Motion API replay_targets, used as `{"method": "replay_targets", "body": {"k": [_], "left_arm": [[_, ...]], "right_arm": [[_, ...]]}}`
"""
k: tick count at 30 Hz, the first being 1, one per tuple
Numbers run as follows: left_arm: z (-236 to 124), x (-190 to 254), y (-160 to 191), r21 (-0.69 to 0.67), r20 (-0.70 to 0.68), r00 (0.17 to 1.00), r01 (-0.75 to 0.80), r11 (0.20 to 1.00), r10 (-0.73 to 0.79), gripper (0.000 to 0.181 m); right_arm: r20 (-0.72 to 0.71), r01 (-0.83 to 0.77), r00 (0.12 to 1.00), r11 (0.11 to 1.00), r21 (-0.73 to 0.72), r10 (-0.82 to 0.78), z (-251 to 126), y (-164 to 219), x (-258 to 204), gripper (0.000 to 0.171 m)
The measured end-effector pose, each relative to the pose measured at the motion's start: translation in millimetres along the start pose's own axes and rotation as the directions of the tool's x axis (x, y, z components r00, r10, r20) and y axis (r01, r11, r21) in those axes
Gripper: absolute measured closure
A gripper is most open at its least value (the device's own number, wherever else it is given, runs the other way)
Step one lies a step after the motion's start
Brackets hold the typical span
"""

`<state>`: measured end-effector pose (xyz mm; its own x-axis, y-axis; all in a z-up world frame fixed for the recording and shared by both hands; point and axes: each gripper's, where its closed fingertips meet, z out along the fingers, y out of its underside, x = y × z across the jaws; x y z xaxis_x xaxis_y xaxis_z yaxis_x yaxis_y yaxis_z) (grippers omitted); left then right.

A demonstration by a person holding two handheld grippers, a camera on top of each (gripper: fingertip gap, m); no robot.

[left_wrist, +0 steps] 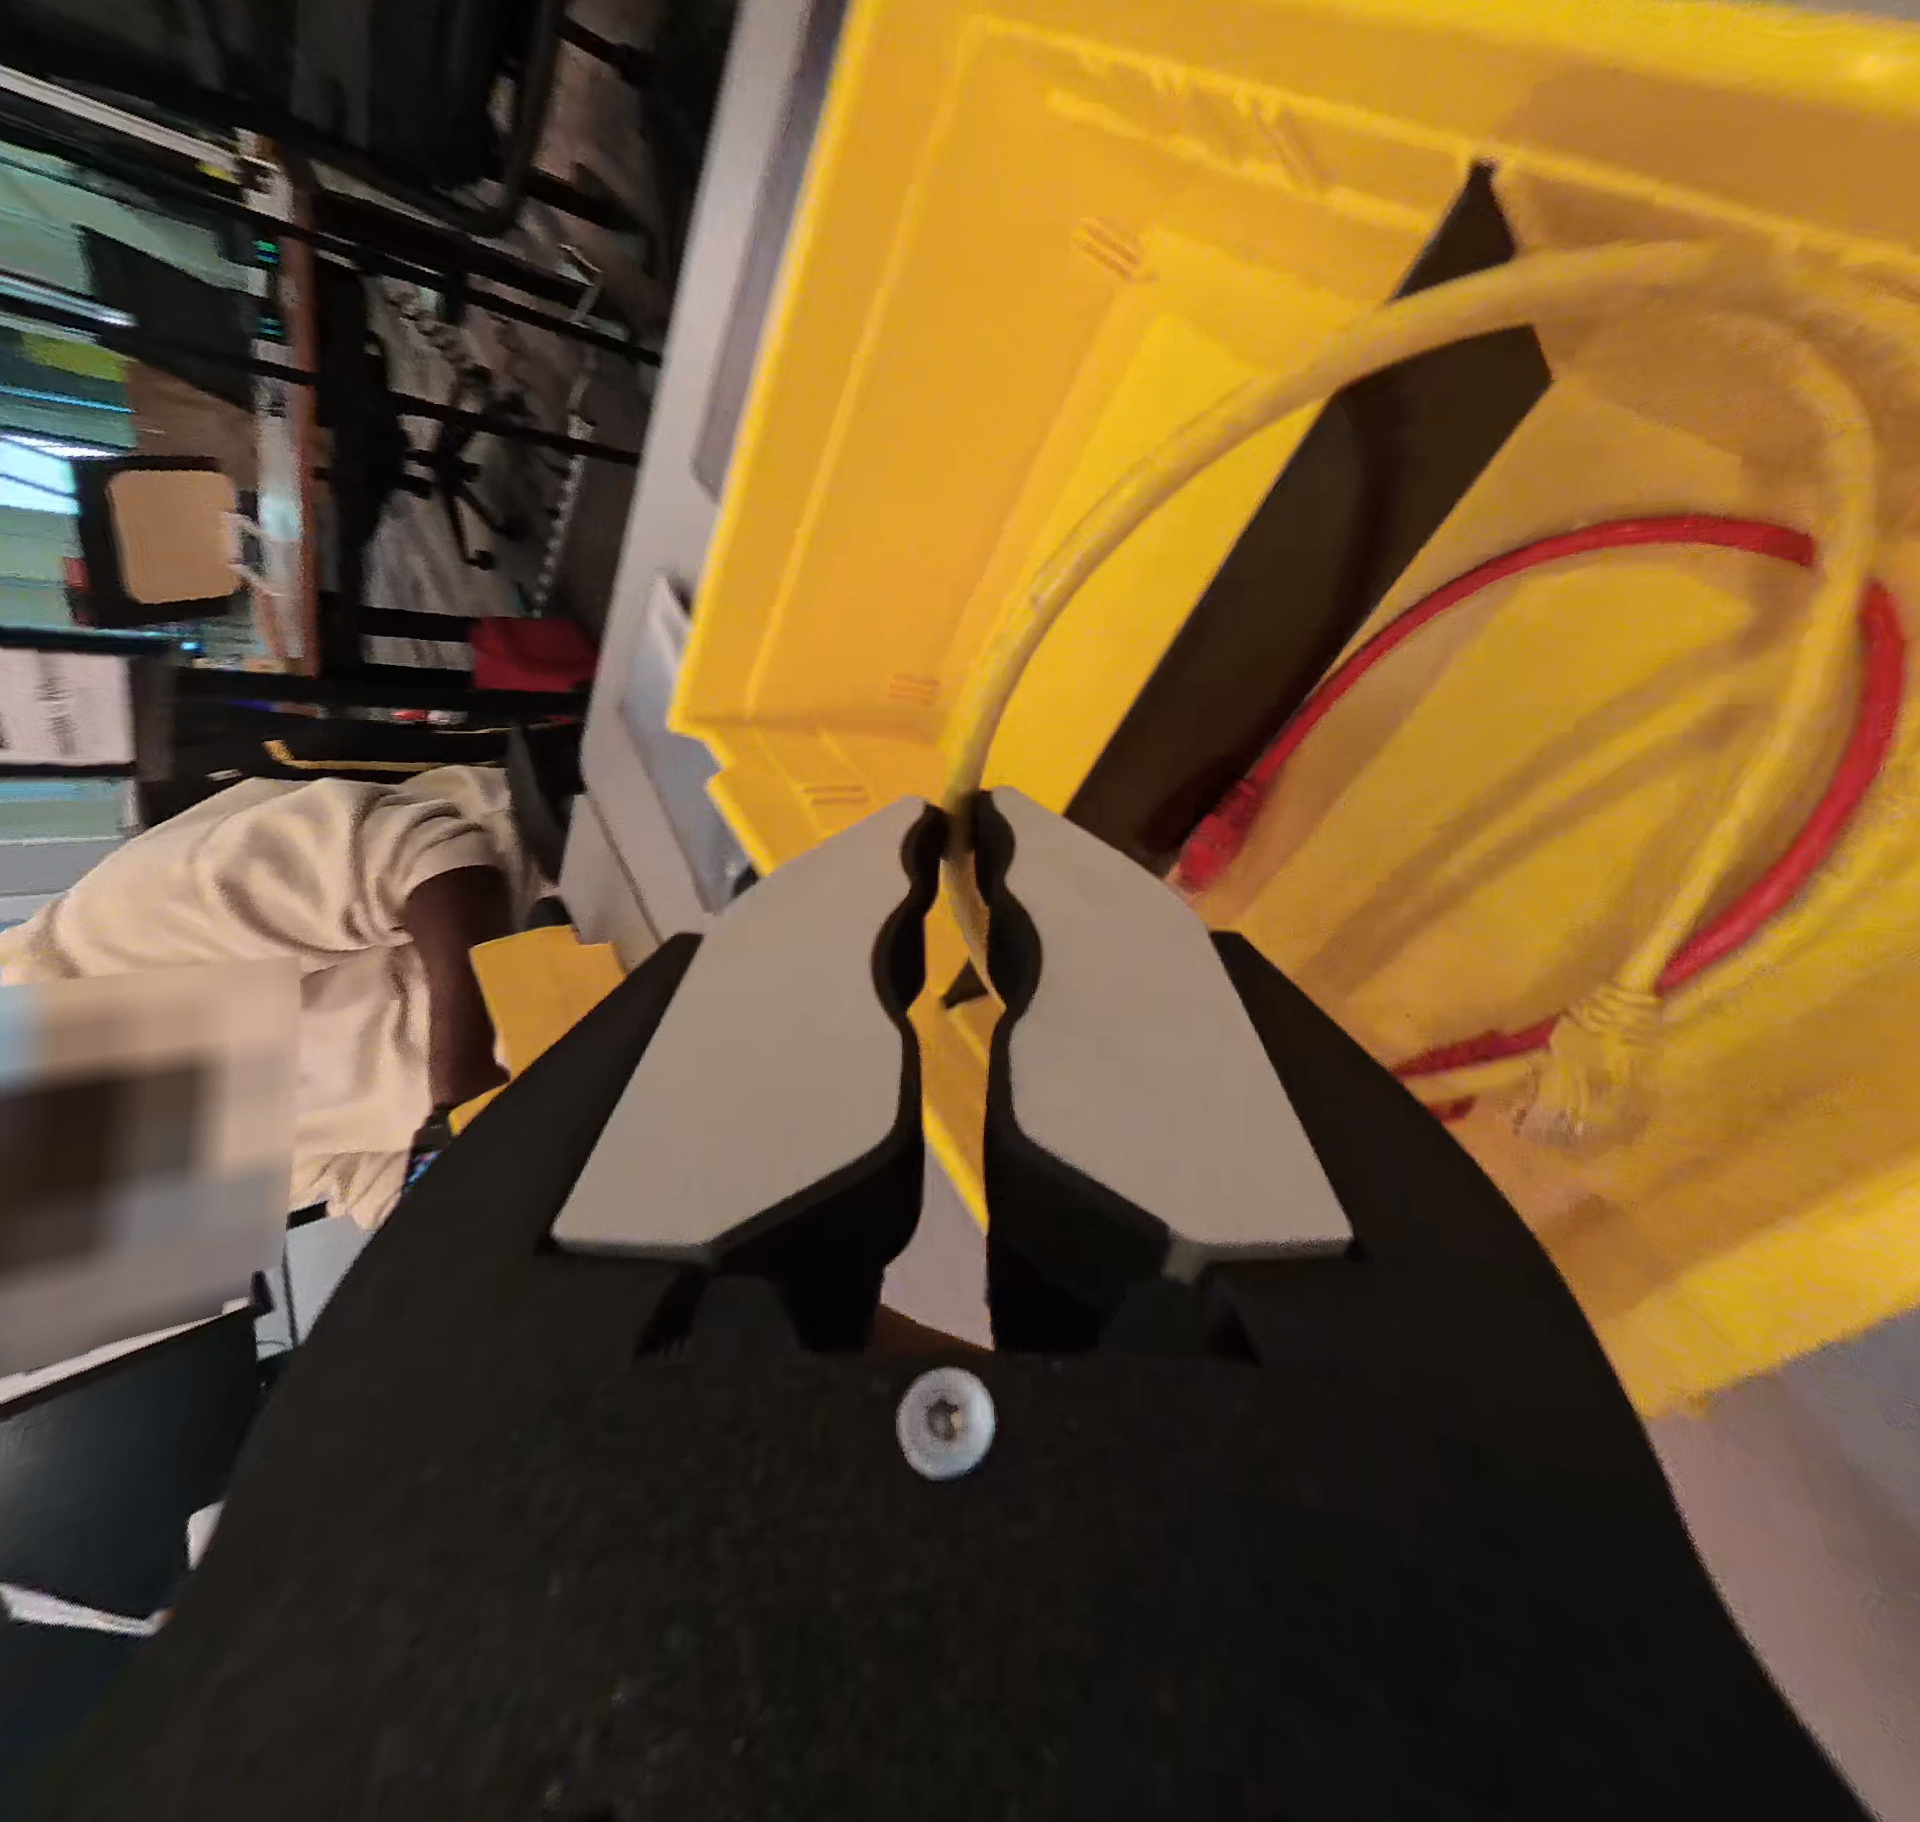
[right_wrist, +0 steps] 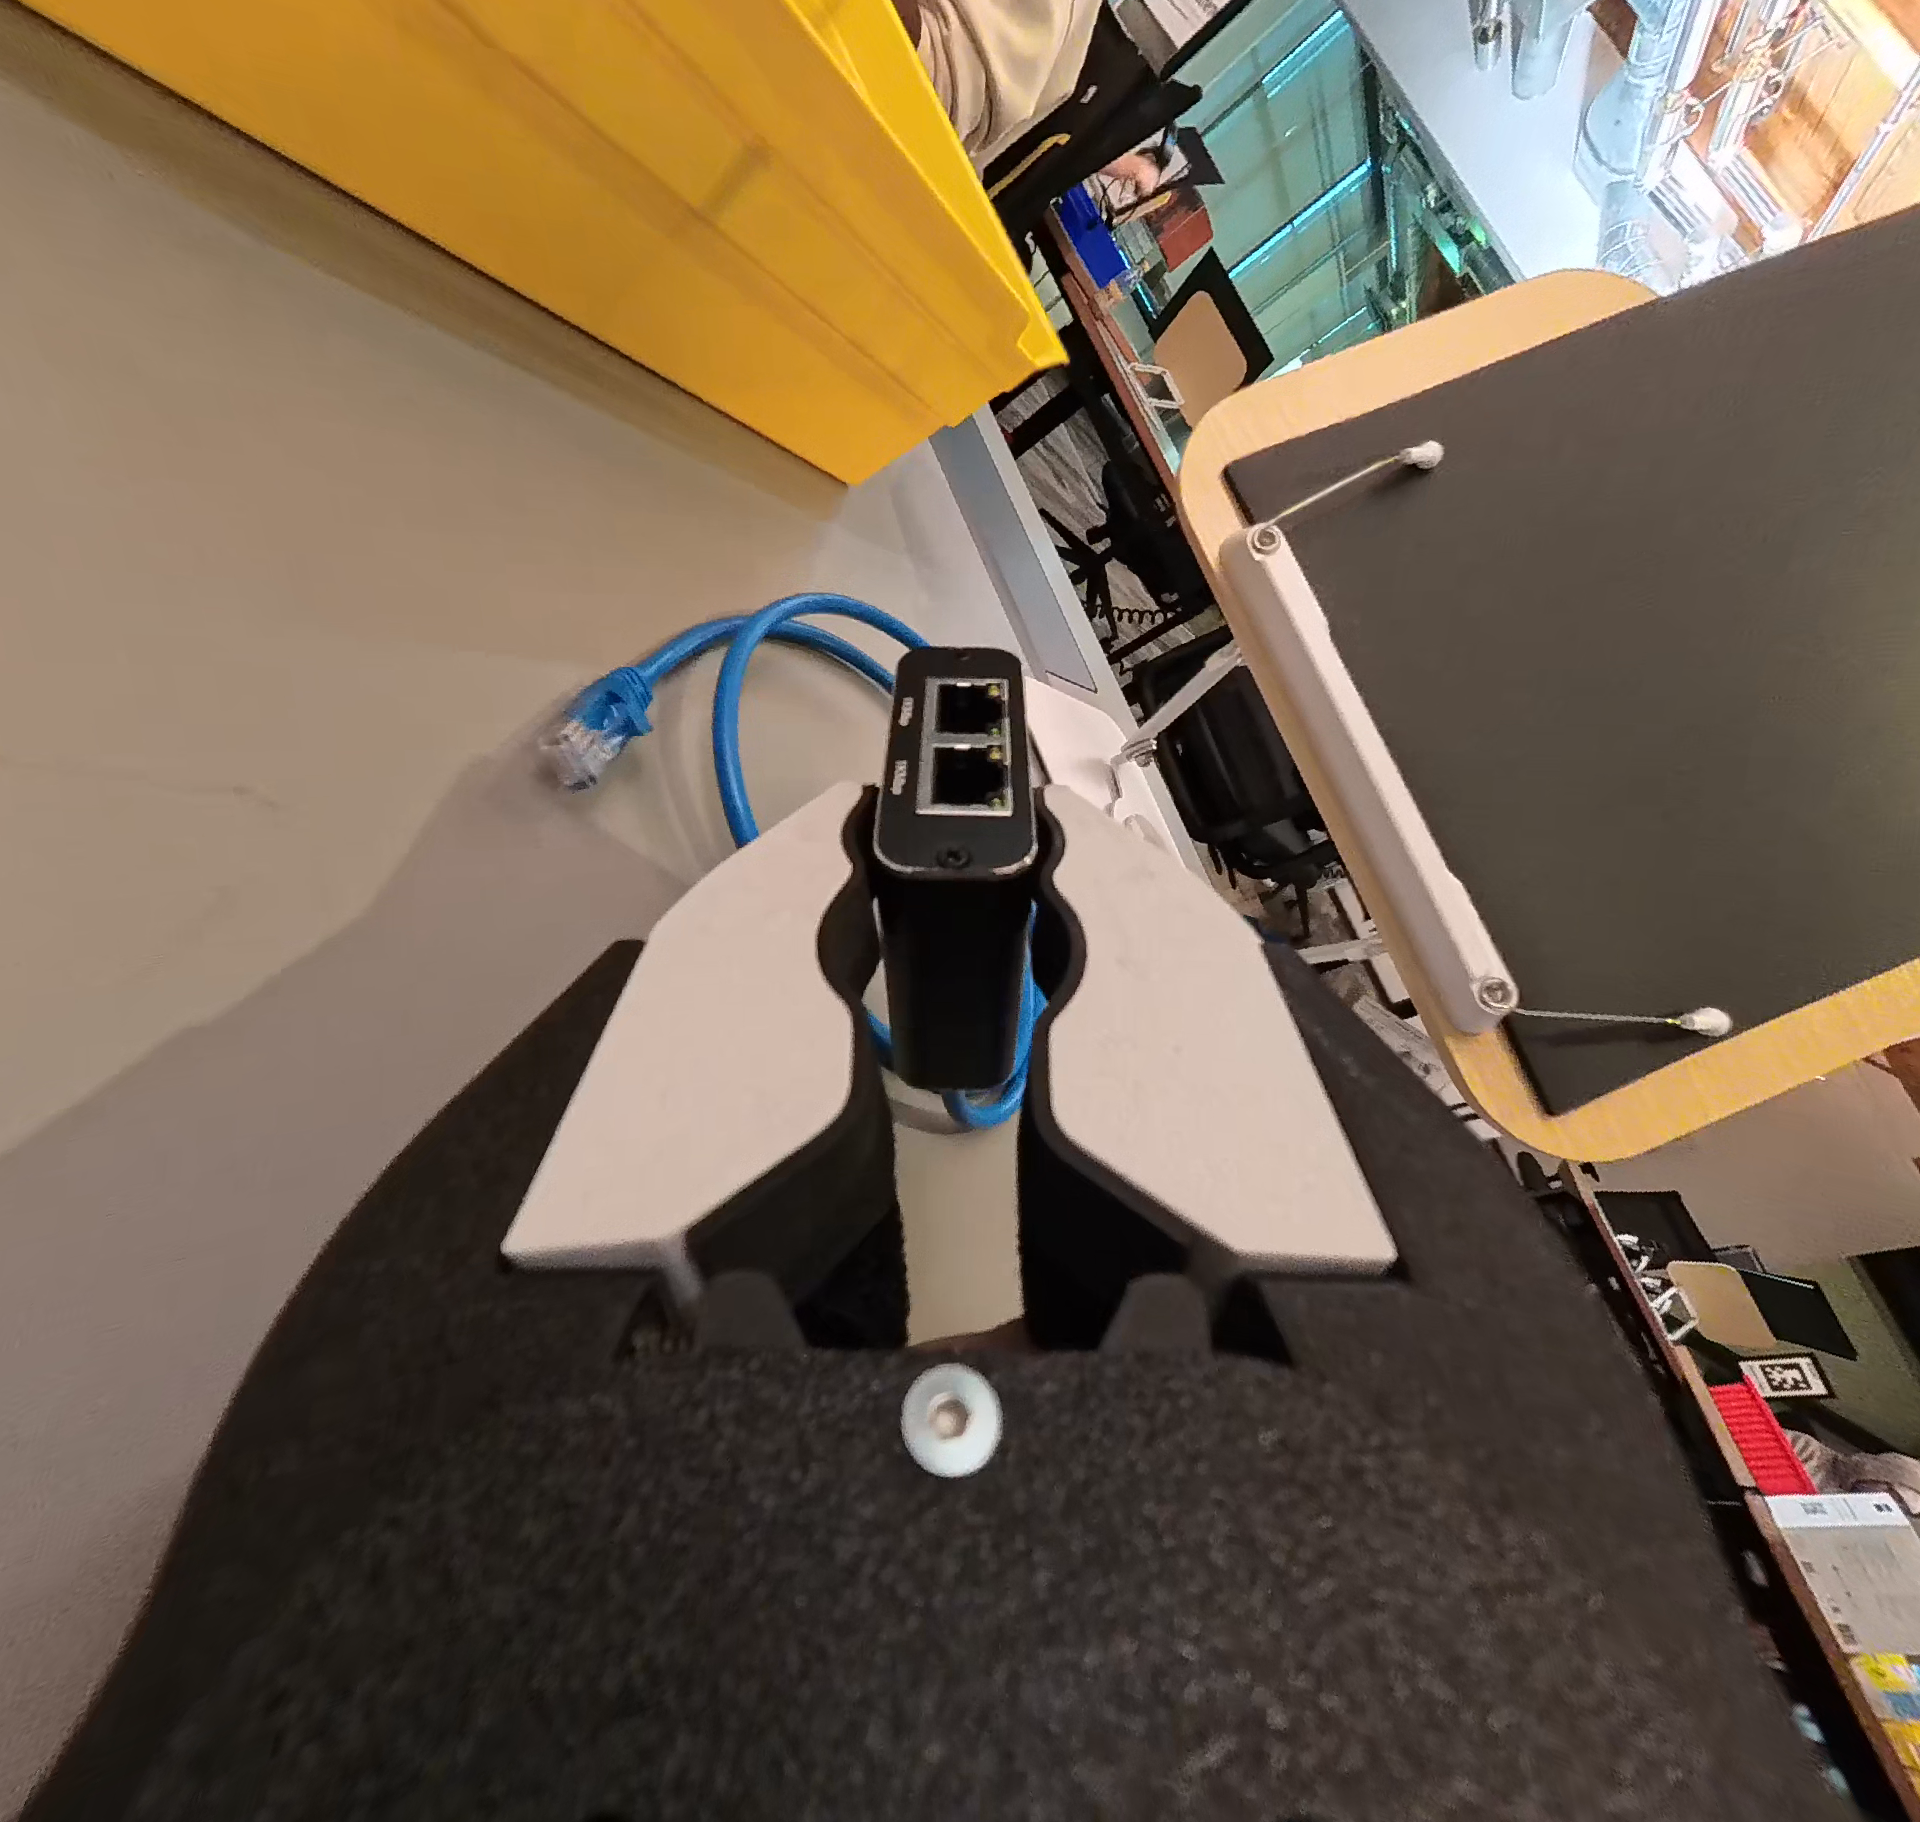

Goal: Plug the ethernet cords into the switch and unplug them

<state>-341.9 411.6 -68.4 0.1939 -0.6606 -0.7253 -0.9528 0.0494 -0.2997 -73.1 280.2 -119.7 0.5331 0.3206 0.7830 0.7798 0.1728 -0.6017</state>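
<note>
In the left wrist view my left gripper [left_wrist: 961, 827] is shut on a yellow ethernet cord [left_wrist: 1122, 494]. The cord loops up and over into the yellow bin [left_wrist: 935, 338], and its clear plug [left_wrist: 1584, 1076] lies on the bin floor. A red ethernet cord [left_wrist: 1621, 546] curls in the same bin. In the right wrist view my right gripper [right_wrist: 951, 827] is shut on a small black switch [right_wrist: 951, 785], held with its two empty ports facing away from the camera. A blue ethernet cord [right_wrist: 727, 692] lies on the table beyond it, its clear plug [right_wrist: 571, 744] free.
A black divider [left_wrist: 1351, 567] stands inside the bin. The bin's outer wall [right_wrist: 582, 162] runs along the beige table [right_wrist: 260, 629]. A person in a cream shirt [left_wrist: 312, 868] sits beyond the table. A dark panel with a wooden rim [right_wrist: 1610, 681] is at the right. My hands' fingertips stand some 30 cm from each other.
</note>
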Motion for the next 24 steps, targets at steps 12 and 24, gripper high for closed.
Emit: {"method": "replay_targets", "body": {"k": [12, 24], "left_arm": [[-140.2, -47.0, -49.4, 0.184, -0.064, 0.864, 0.501, 0.846, -0.499, 0.176], [-152.6, 196.6, -58.5, -0.295, -0.534, -0.119, 0.954, 0.053, -0.837, 0.176]], "right_arm": [[-0.019, -0.010, 1.000, 1.000, 0.003, 0.010, -0.7, -1.5, 3.6, 0.145], [-0.020, -0.032, 0.999, 0.999, 0.007, 0.033, -0.8, -1.9, 5.3, 0.145]]}}
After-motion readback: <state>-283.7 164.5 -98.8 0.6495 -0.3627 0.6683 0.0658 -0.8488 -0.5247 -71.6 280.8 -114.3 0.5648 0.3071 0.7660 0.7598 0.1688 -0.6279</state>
